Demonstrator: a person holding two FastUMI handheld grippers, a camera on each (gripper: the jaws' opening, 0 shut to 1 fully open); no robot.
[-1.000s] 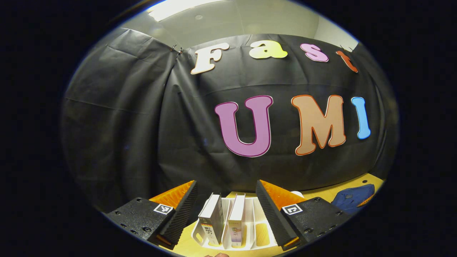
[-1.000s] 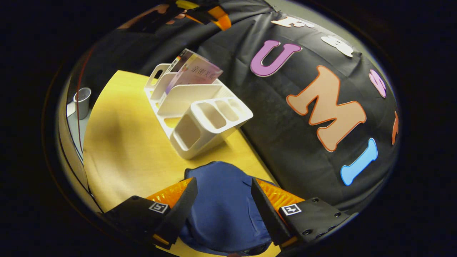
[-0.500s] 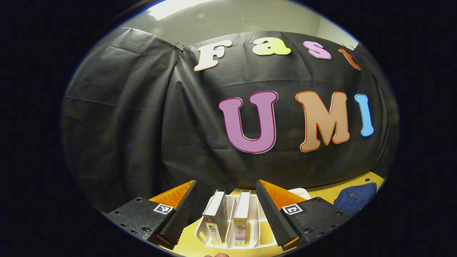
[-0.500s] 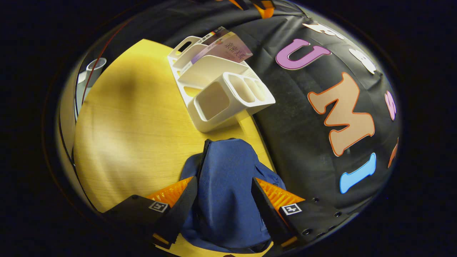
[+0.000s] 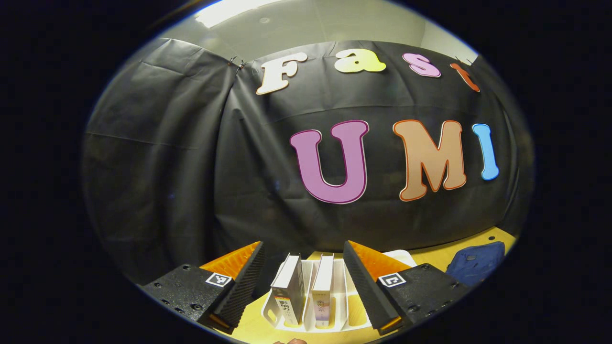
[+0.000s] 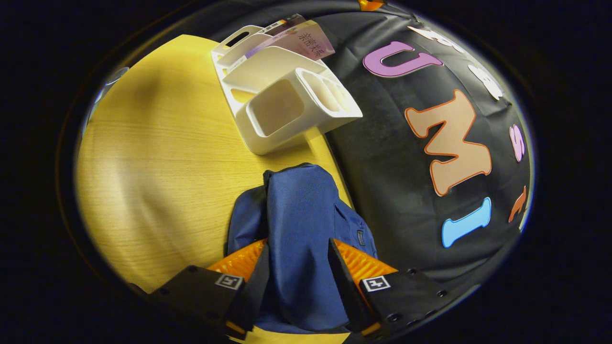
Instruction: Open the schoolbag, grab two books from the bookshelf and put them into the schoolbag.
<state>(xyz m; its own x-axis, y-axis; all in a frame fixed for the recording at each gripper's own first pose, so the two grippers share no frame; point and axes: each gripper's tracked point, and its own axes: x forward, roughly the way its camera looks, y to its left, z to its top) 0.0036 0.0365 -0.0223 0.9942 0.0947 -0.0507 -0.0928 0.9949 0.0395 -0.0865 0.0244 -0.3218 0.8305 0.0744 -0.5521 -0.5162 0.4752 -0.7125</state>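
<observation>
In the left gripper view my left gripper [image 5: 303,246] is open and held above the white bookshelf rack [image 5: 356,310]. Two books stand upright in its slots, spines up: a left one [image 5: 288,289] and a right one [image 5: 322,286], both below the gap between my fingers. The blue schoolbag [image 5: 475,263] lies far right on the table. In the right gripper view my right gripper [image 6: 297,243] is closed in on a raised fold of the schoolbag [image 6: 301,200], whose cloth spans the gap and touches both fingers. The rack [image 6: 287,110] stands just beyond the bag, with a book [image 6: 306,40] leaning in it.
The yellow wooden table [image 6: 158,157] spreads to the left of the bag and rack in the right gripper view. The black cloth wall runs close behind both. The rack's near end has empty square compartments [image 6: 275,107].
My right gripper's fingers have closed in slightly on the bag, and its cloth now stands up higher between them. The left gripper has barely shifted above the books.
</observation>
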